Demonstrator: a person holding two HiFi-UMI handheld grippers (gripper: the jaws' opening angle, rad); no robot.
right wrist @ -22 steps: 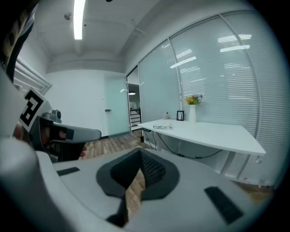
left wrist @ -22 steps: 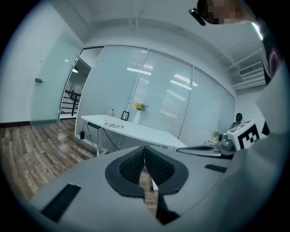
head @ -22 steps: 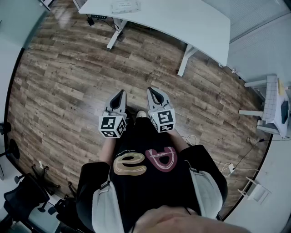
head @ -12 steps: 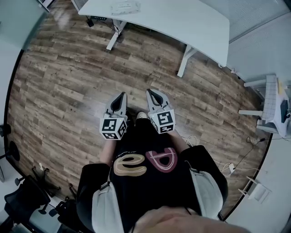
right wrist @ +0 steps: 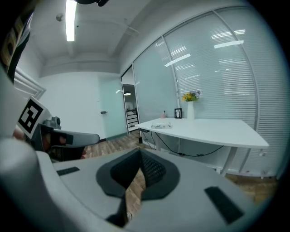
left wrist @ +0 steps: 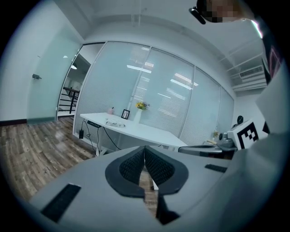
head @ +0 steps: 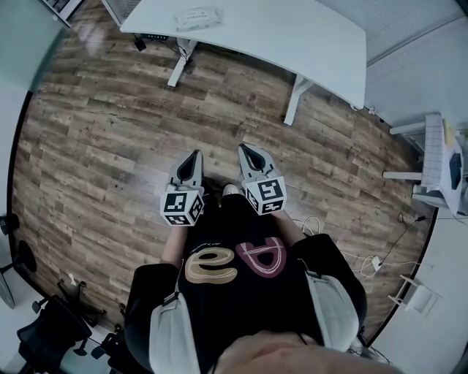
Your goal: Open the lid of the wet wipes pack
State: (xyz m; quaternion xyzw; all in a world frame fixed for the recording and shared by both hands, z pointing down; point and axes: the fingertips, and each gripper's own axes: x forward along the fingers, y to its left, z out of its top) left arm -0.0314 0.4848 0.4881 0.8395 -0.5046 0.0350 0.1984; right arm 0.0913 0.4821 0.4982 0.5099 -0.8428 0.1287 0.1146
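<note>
Head view — A: where is the pack lying?

B: It is lying on the white table, toward its left end, well apart from both claws. The person is standing out on the wood floor and is holding the left claw and right claw side by side, just in front of the body.

A: Are they gripping anything?

B: No. Each gripper view is showing its jaws pressed together with nothing between them.

A: Which way is the pack lying from them?

B: Ahead, across a wide stretch of floor. It is sitting almost in line with the left claw, so I am judging that hand slightly nearer. From the right claw it is lying ahead and off to the left. Its long side is running roughly across the view, along the table's length.

A: How is it looking?

B: Flat, pale and low on the tabletop, a soft rectangle. It is appearing too small for the lid to be made out, so I am not saying which way the lid is facing. I am judging that the person is needing to close that gap first.
</note>
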